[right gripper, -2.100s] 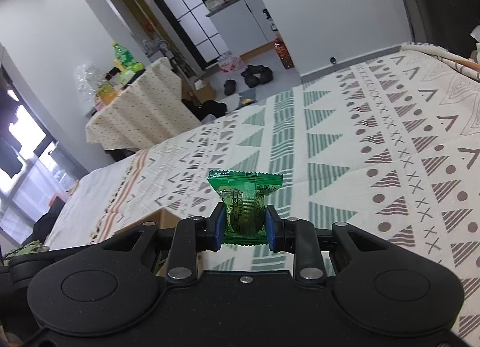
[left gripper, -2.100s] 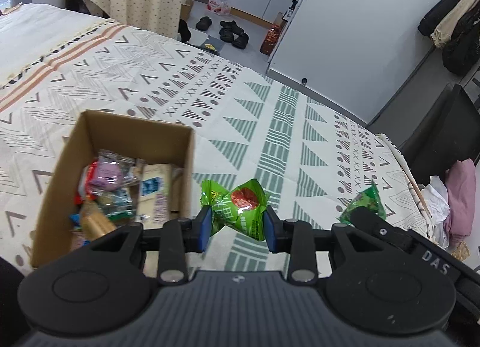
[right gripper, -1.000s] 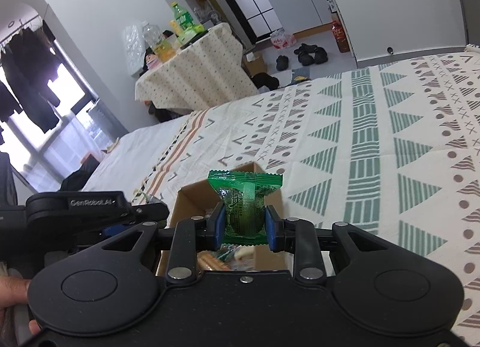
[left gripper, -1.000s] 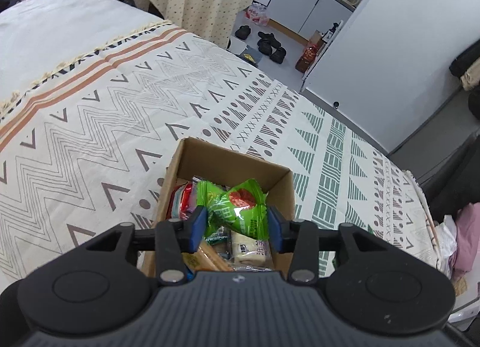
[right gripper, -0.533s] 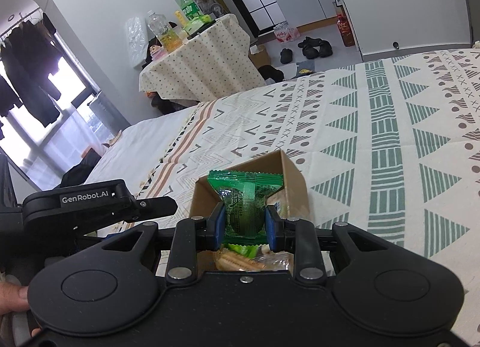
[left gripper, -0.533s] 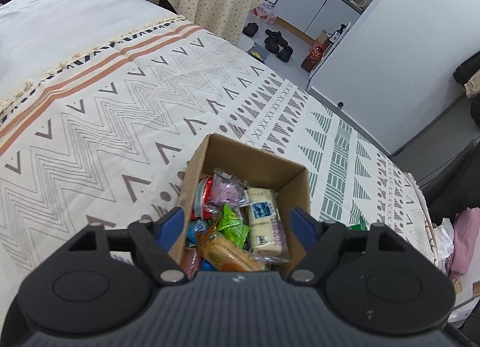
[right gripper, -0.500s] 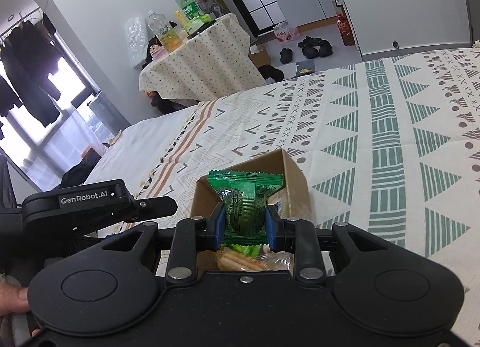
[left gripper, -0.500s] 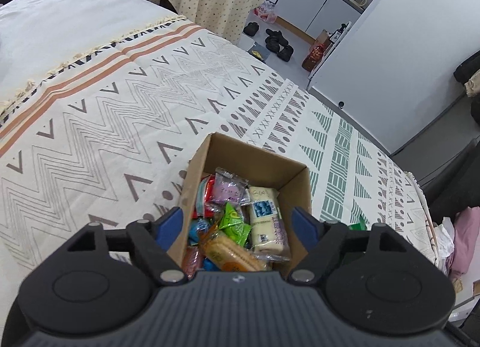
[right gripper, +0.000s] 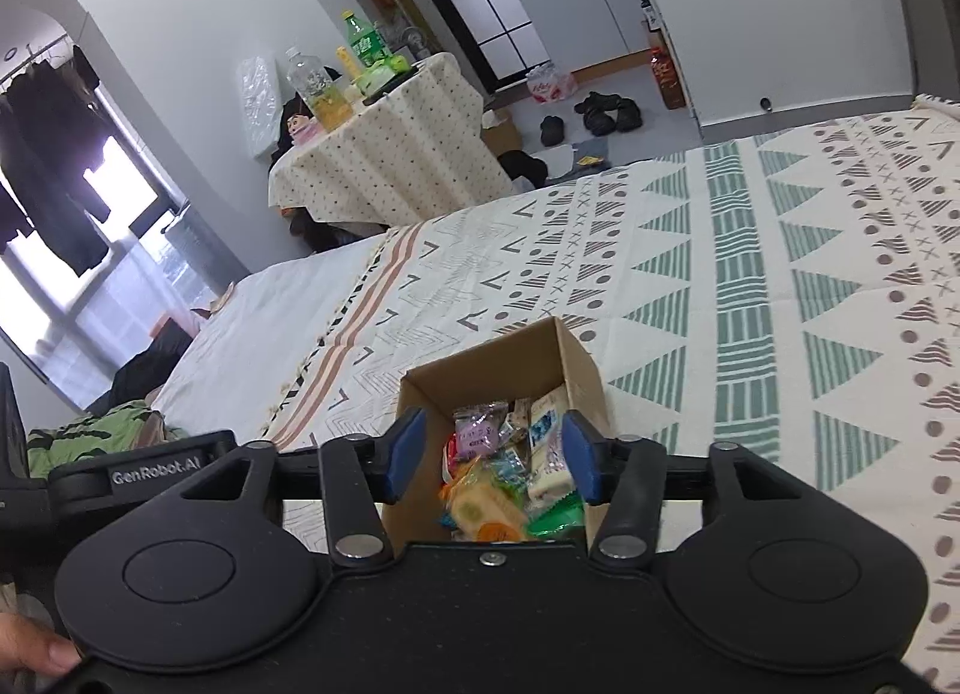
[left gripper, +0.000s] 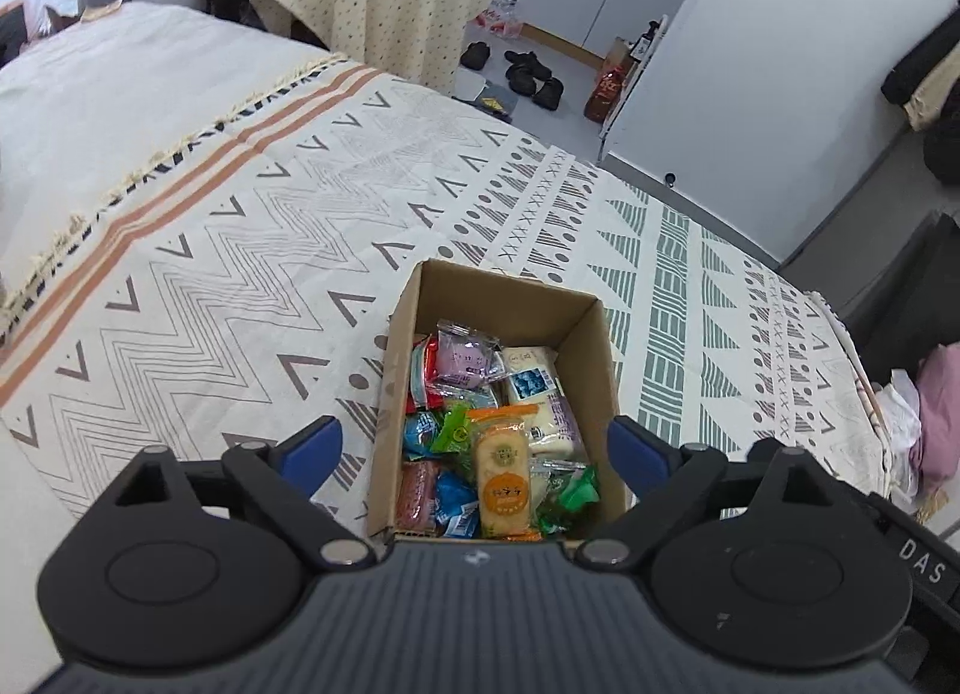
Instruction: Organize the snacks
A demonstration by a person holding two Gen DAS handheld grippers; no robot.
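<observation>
Both claws empty over a full box

Left gripper (left gripper: pixel 474 448) has just been opening and stands wide, nothing between its jaws; right gripper (right gripper: pixel 491 448) has also just been opening, about half spread, likewise empty. Directly below both sits the box (left gripper: pixel 591 328) on the bedspread (left gripper: pixel 240 250), crowded with snacks: an orange cracker pack (left gripper: pixel 503 472) near its middle, a purple pack (left gripper: pixel 462 361) toward 12 o'clock, a green packet (left gripper: pixel 570 493) at 5 o'clock. No loose snacks show on the bedspread in either view, so the sorting looks nearly done; whatever remains lies out of frame.
</observation>
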